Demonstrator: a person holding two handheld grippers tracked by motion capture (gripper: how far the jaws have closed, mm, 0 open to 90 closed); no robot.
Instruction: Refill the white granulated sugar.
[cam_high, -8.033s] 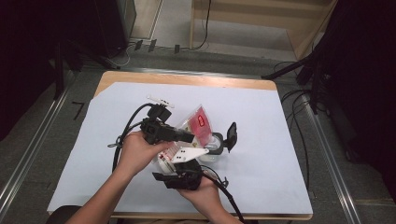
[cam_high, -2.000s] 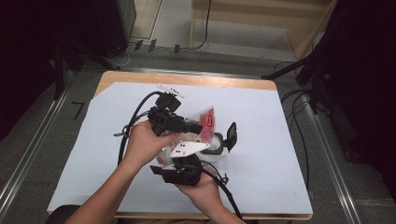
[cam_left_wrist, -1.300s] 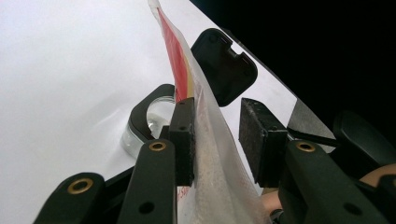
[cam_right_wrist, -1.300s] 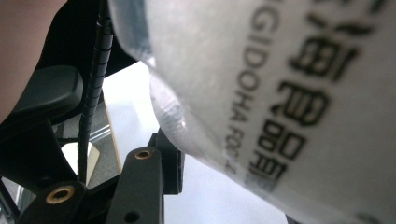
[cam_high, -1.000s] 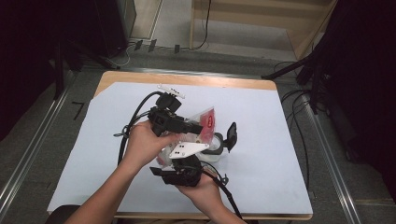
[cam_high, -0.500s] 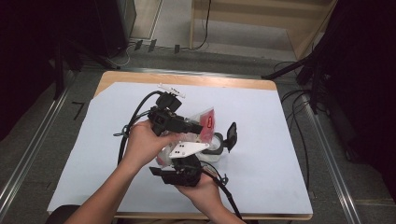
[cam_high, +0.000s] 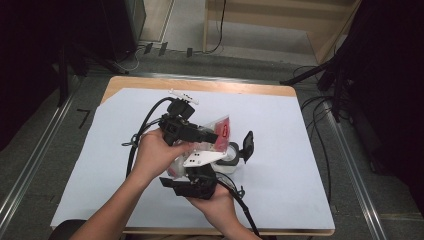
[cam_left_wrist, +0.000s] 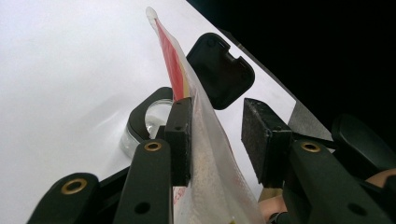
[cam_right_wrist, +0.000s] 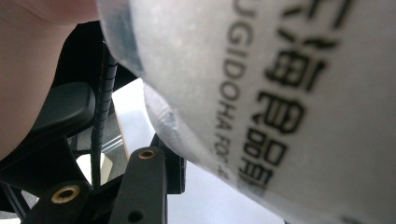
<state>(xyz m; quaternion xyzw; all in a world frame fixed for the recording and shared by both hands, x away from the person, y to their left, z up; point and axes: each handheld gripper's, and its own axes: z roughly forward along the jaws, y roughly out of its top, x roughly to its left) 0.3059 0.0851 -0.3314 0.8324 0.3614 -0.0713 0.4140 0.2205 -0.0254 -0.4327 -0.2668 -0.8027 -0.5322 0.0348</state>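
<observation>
Pouch (cam_left_wrist: 205, 154) sits upright between the left tongs (cam_left_wrist: 217, 135), over the open jar (cam_left_wrist: 147, 122) on the surface (cam_high: 280, 130); they've just been opening, one pad touching. Right tongs (cam_right_wrist: 196, 177): can't tell.

A wooden table (cam_high: 200, 84) under white sheet (cam_high: 280, 130) stands on grey floor (cam_high: 45, 150).

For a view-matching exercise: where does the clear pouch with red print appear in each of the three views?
High view: the pouch sits at centre, tilted over the small jar.
Left gripper view: it rises up the middle, between the two pads.
Right gripper view: its printed clear film covers the upper right.
Shared landmark: the white table sheet, seen in all three.
</observation>
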